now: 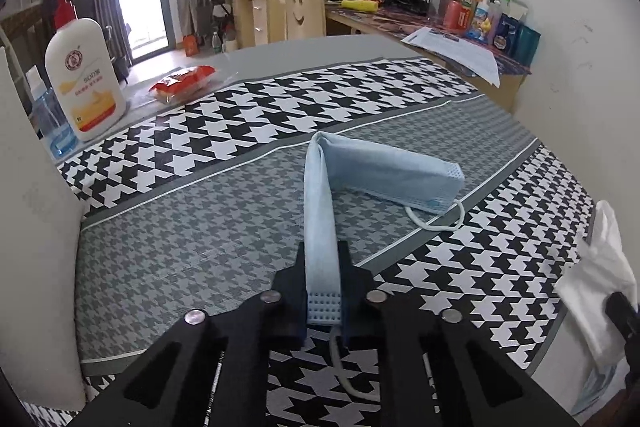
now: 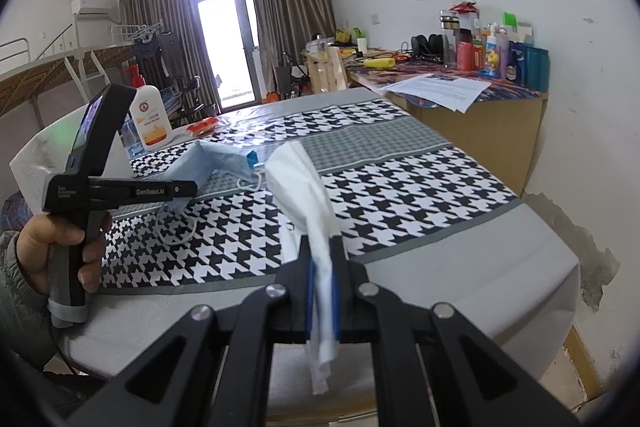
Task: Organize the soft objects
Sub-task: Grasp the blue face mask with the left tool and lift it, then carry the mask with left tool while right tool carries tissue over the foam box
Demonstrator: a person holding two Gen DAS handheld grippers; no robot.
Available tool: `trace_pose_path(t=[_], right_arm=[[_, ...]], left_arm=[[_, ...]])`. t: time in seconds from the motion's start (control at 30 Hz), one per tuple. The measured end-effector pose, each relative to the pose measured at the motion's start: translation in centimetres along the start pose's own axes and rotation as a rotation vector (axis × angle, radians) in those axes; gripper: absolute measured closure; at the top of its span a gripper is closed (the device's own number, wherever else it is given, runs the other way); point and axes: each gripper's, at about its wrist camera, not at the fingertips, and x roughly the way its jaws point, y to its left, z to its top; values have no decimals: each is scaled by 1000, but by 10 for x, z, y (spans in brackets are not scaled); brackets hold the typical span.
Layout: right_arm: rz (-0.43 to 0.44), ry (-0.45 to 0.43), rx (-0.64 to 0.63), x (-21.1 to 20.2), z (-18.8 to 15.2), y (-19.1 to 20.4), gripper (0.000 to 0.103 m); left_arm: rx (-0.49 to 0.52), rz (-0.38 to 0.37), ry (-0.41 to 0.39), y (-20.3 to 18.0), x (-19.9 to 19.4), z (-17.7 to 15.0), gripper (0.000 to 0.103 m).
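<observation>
The left gripper (image 1: 323,291) has its jaws clenched on one short end of the pale blue pleated disposable face mask (image 1: 384,171). From that pinch, low in the middle of the left wrist frame, the mask rises to a fold and drops back so its far end rests on the grey-and-black houndstooth cloth (image 1: 200,227) covering the bench, right of centre. One white ear loop (image 1: 436,223) trails beside that resting end; the other dangles under the jaws.

The right gripper (image 2: 322,287) has its jaws clamped on a crumpled white tissue (image 2: 300,187), which stands up out of them in the middle of the right wrist frame and hangs in a tail below.

To handle the mask well, I would lift it slowly and keep the pinch on the stiff perforated edge, since the fabric is limp and will swing. The dangling loop looks likely to snag on the jaws or drag across the cloth, so clear it before moving sideways. Keep the tissue well apart from the mask, and away from the white lotion pump bottle (image 1: 82,75) at the upper left
</observation>
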Motion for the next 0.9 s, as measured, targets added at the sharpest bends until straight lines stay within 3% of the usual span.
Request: trace_pose_path(t=[0.47,0.9], right_arm=[[-11,-26,-5,-13,2,4,93],[36,-83,-45,-33,13,28,93]], left_arm=[[72,-23,-120,-17,-43,-2,93],[78,31,-270,-10,-123,-15,93]])
